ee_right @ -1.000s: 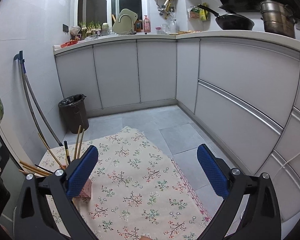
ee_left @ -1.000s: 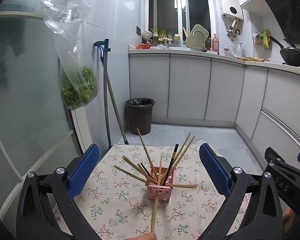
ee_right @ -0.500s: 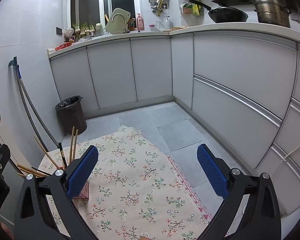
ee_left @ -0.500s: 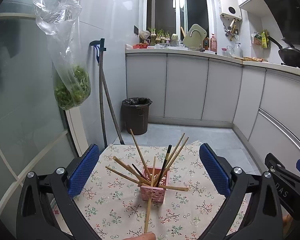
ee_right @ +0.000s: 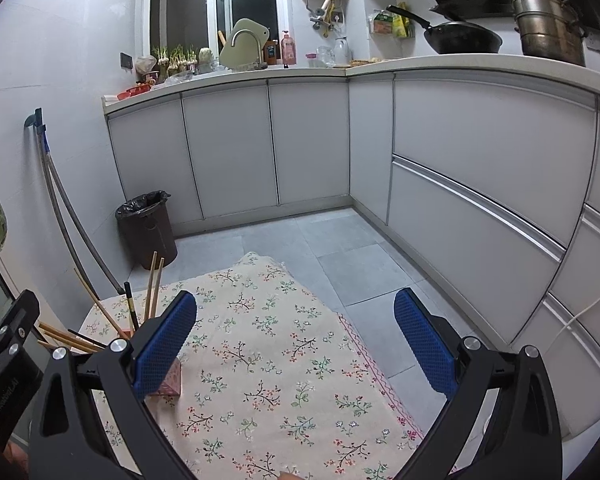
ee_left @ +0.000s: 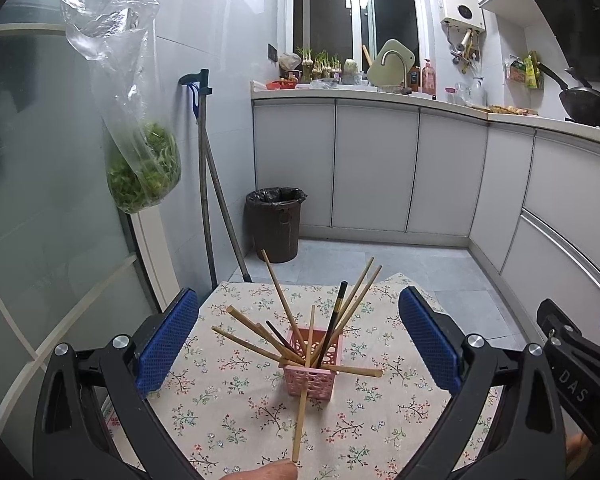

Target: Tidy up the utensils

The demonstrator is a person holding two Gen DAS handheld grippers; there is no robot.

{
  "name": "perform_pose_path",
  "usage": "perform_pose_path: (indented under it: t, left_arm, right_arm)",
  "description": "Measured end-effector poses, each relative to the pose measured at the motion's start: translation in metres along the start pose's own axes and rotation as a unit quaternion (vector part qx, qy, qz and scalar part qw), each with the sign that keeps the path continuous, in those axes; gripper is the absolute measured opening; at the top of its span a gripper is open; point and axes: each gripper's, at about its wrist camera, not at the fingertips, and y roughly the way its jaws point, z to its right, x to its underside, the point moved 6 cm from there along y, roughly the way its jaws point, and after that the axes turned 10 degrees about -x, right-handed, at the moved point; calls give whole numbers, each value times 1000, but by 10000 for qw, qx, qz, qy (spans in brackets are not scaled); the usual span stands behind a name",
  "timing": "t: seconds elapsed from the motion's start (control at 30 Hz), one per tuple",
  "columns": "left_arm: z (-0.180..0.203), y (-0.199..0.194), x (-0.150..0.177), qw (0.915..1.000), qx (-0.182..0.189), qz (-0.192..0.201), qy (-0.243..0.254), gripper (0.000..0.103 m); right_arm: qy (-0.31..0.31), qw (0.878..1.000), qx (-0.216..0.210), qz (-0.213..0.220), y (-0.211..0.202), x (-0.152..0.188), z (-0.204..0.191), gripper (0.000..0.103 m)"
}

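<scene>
A pink perforated holder [ee_left: 310,376] stands on the floral tablecloth [ee_left: 228,412], with several wooden chopsticks [ee_left: 278,300] and dark ones fanned out of it. One wooden chopstick [ee_left: 302,400] leans over the holder's front edge toward me. My left gripper [ee_left: 298,344] is open and empty, its blue pads either side of the holder, above and short of it. My right gripper [ee_right: 296,344] is open and empty over the cloth. In its view the holder [ee_right: 168,380] sits at the left, partly hidden behind the left finger.
The small table's cloth [ee_right: 284,360] ends at a red-stitched right edge. A bin [ee_left: 276,224] and mop handles [ee_left: 206,184] stand on the floor beyond. A bag of greens [ee_left: 140,160] hangs at left. Grey cabinets [ee_right: 480,184] run along back and right.
Both grippers have tilted or risen slightly, so the holder sits lower in the left view. Both stay open. The chopsticks have not moved.
</scene>
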Motion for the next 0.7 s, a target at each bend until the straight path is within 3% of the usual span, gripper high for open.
perform_pose_path:
  t: [0.7]
  left_arm:
    - [-1, 2, 2, 10000, -88, -26, 0, 96]
  right_arm:
    - [11, 9998, -92, -162, 4, 1, -1, 96]
